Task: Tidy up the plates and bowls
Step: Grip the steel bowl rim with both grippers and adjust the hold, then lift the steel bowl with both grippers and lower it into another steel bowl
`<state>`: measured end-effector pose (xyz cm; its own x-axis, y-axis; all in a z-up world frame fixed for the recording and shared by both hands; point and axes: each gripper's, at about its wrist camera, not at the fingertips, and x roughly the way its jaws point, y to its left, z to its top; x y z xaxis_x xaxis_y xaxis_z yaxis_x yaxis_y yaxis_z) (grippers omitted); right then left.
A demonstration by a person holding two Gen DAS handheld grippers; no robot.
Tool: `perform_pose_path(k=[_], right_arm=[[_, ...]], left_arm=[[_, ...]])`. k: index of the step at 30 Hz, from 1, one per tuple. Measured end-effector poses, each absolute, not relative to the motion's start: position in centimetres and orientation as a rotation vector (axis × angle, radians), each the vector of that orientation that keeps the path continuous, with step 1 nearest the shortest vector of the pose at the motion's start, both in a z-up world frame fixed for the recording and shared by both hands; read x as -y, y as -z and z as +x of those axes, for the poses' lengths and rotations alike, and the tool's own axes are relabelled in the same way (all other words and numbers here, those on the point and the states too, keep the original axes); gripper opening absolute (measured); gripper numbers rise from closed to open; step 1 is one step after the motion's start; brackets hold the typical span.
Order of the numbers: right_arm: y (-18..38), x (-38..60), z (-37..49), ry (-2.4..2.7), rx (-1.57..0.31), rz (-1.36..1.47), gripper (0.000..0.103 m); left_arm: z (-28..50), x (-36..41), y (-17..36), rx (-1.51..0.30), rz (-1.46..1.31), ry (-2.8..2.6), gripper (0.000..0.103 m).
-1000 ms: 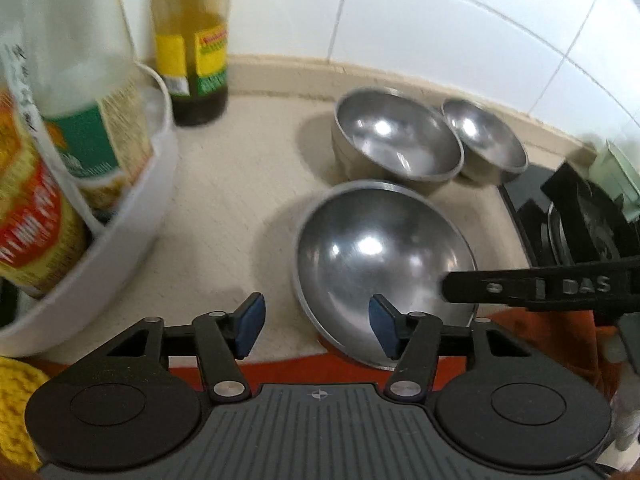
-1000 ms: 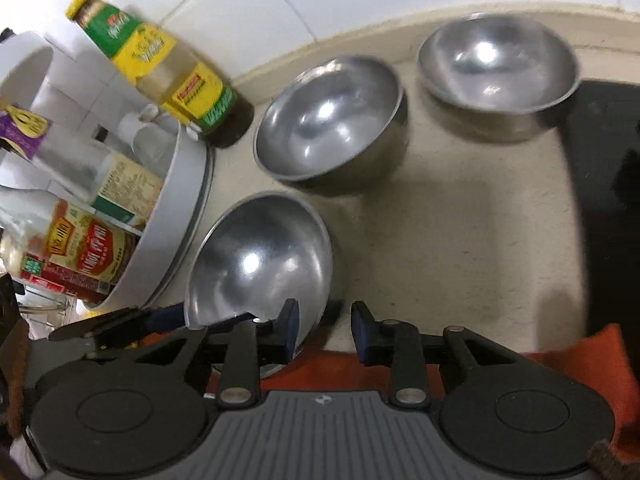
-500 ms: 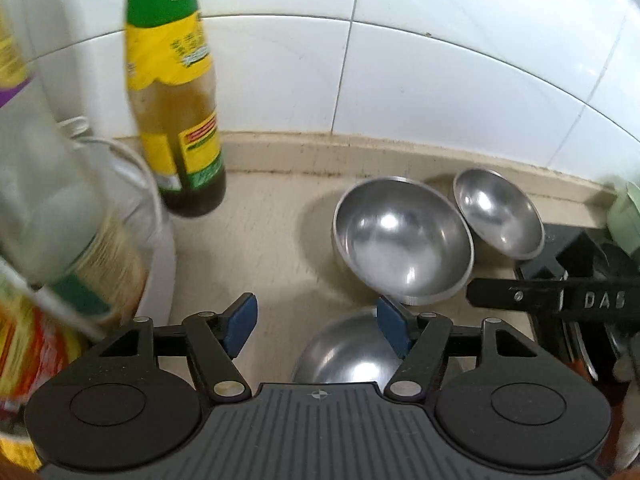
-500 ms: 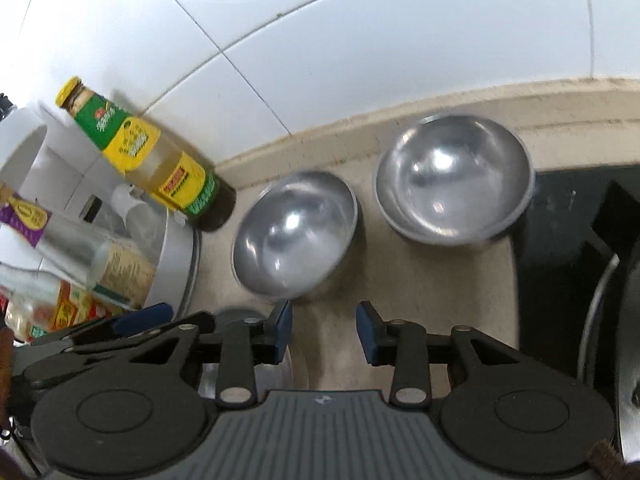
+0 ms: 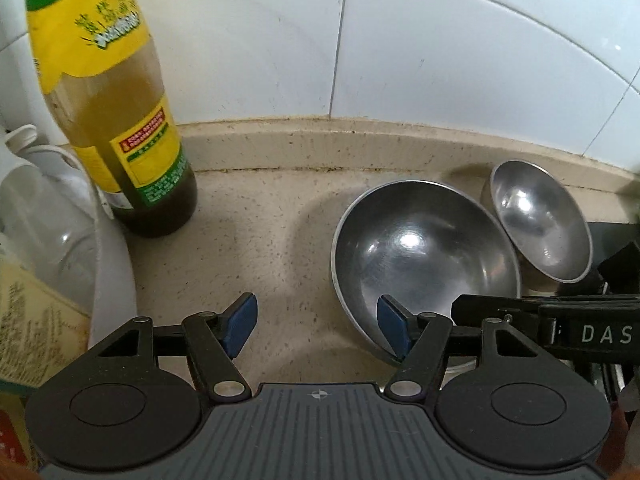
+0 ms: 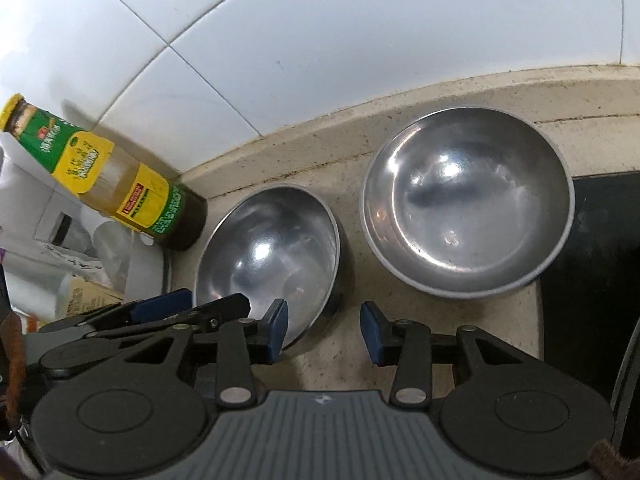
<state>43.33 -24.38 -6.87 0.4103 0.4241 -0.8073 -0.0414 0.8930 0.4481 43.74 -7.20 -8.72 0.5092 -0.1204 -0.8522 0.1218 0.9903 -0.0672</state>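
Left wrist view: left gripper (image 5: 317, 329) spread wide, blue pads gripping nothing, hovering over beige counter (image 5: 248, 240). Big steel bowl (image 5: 424, 256) upright on counter just right of the oil bottle's side, its near rim behind the right pad; contact there impossible to tell. Small steel bowl (image 5: 540, 224) just beyond big bowl's right rim, appears tilted toward it, next to black stove (image 5: 612, 240). Oil bottle (image 5: 116, 120) upright left of big bowl, against tiled wall (image 5: 440, 60); white tub (image 5: 108, 256) with jars left of bottle. Right wrist view: right gripper (image 6: 323, 331) also spread, holding nothing, aimed at bare counter (image 6: 352, 288) between the two bowls. Big steel bowl (image 6: 268, 256) left of gap, small steel bowl (image 6: 468, 208) right of it. Left gripper (image 6: 160, 310) visible edge-on at big bowl's near-left rim.
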Motion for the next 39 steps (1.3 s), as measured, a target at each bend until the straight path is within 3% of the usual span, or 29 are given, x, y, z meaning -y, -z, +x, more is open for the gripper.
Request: perform_pose_path(k=[17,28,39], right_arm=[[8.3,23.7,44.6,-0.300,-1.146,0.383,0.036],[8.5,23.6,44.9,-0.333,-1.152,0.390,0.027],[8.5,23.5,44.8,-0.349,-1.146,0.385,0.026]], left_arm=[[44.9,7.5,10.0,-1.019,0.026,0.158,0.073],[44.6,8.6,9.5,-1.009,0.052,0.206,0.040],[44.0,9.4,9.1,-0.970,0.110,0.203,0.035]])
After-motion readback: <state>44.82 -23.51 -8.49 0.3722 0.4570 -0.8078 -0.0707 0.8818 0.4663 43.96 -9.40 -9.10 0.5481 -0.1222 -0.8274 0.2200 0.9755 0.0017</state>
